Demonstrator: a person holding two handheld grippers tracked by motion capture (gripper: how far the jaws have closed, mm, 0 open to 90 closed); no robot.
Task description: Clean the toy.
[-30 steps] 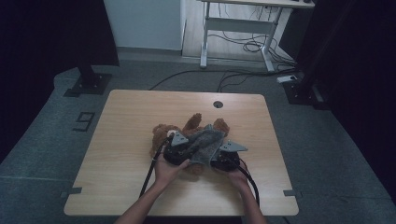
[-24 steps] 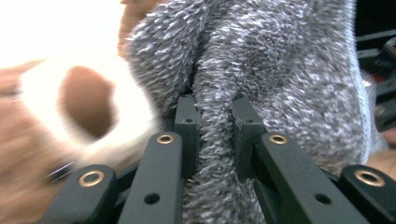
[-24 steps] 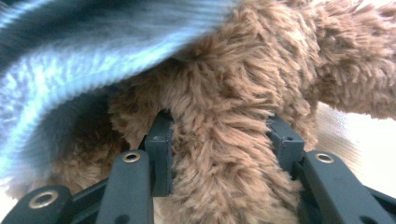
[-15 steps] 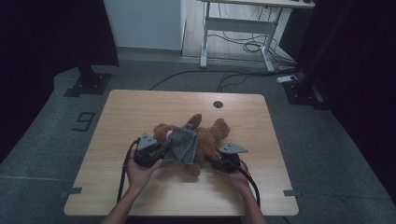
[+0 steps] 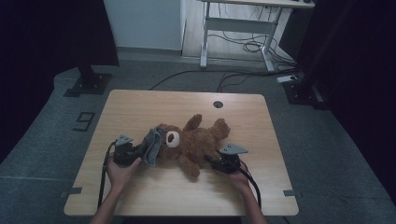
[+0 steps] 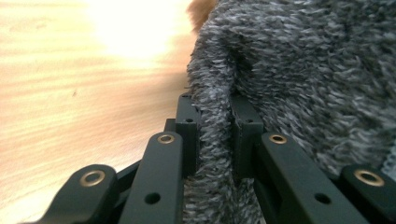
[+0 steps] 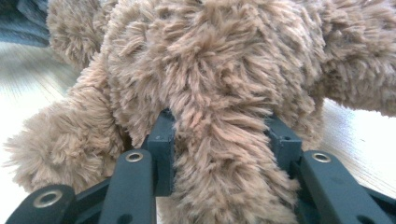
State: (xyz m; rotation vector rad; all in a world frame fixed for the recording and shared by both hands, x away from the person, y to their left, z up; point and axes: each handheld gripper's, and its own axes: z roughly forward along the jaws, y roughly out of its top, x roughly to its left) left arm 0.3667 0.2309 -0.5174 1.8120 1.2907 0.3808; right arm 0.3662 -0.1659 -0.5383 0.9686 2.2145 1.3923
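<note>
**Grey knit garment drawn off the teddy bear's head**

The brown teddy bear (image 5: 194,142) lies mid-worktop (image 5: 140,105), with the grey knit garment (image 5: 152,145) bunched at its head end. The left gripper (image 5: 135,151) clamps a fold of that knit; the right gripper (image 5: 212,161) pinches a furry limb. Bare wood lies all around, the near edge closest. Since a second ago the left gripper has shifted leftward, stretching the garment away from the bear.

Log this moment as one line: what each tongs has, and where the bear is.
left tongs: shut on grey knit garment | right tongs: shut on teddy bear | bear: lying on table
</note>
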